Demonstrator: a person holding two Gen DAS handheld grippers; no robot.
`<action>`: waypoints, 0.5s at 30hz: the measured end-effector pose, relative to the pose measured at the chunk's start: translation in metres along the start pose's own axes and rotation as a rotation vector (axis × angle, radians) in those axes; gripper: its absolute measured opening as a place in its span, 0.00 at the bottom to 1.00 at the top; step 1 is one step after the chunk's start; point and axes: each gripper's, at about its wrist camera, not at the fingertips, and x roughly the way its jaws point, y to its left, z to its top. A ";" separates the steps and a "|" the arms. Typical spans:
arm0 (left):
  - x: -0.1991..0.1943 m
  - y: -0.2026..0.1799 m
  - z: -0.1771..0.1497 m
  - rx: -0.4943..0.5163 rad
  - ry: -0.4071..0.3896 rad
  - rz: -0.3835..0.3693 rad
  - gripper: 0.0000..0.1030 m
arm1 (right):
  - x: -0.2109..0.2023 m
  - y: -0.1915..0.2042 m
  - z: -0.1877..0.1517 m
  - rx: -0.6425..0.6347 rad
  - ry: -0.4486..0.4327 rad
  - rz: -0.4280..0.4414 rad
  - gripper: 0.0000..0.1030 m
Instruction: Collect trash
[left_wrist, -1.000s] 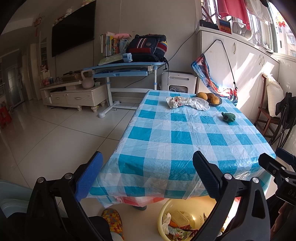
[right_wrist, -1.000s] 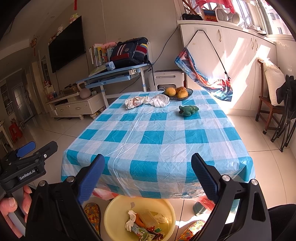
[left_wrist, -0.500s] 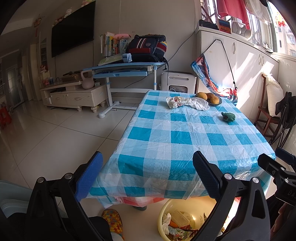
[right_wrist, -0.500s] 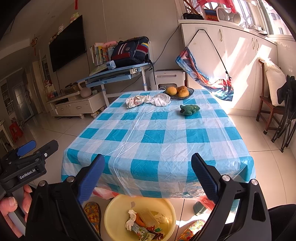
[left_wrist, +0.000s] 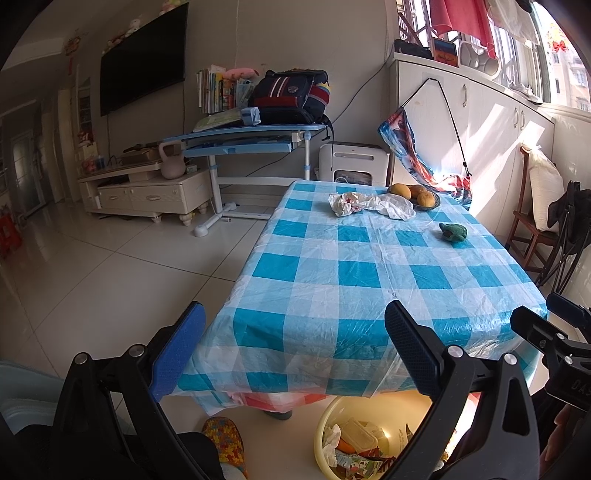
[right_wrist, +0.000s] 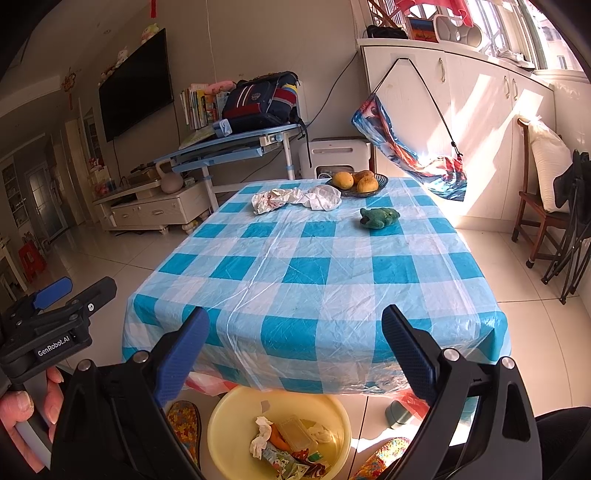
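Crumpled white wrappers (left_wrist: 369, 204) (right_wrist: 295, 198) lie at the far end of the table with the blue checked cloth (left_wrist: 354, 280) (right_wrist: 314, 273). A yellow basin (right_wrist: 279, 432) (left_wrist: 354, 439) holding trash stands on the floor under the near table edge. My left gripper (left_wrist: 291, 354) is open and empty, held before the table's near left corner. My right gripper (right_wrist: 295, 350) is open and empty, above the basin at the near edge. Each gripper shows at the edge of the other's view.
A dish of oranges (right_wrist: 358, 181) and a green toy frog (right_wrist: 378, 217) sit at the far end of the table. A wooden chair (right_wrist: 539, 206) stands at the right. A blue desk (left_wrist: 251, 140) and a TV stand (left_wrist: 147, 192) are behind. Slippers (right_wrist: 183, 421) lie by the basin.
Both views have shifted only slightly. Both grippers stay open and empty, and nothing on the table has moved.
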 end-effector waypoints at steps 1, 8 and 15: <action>0.000 0.000 0.001 0.001 0.000 0.000 0.91 | 0.000 0.000 0.000 0.000 0.000 0.001 0.88; -0.001 0.001 0.002 0.003 -0.005 -0.002 0.91 | 0.000 0.000 0.000 -0.001 -0.001 0.001 0.88; -0.001 0.003 0.003 -0.012 0.004 -0.028 0.91 | 0.000 0.000 0.000 -0.004 0.003 0.005 0.88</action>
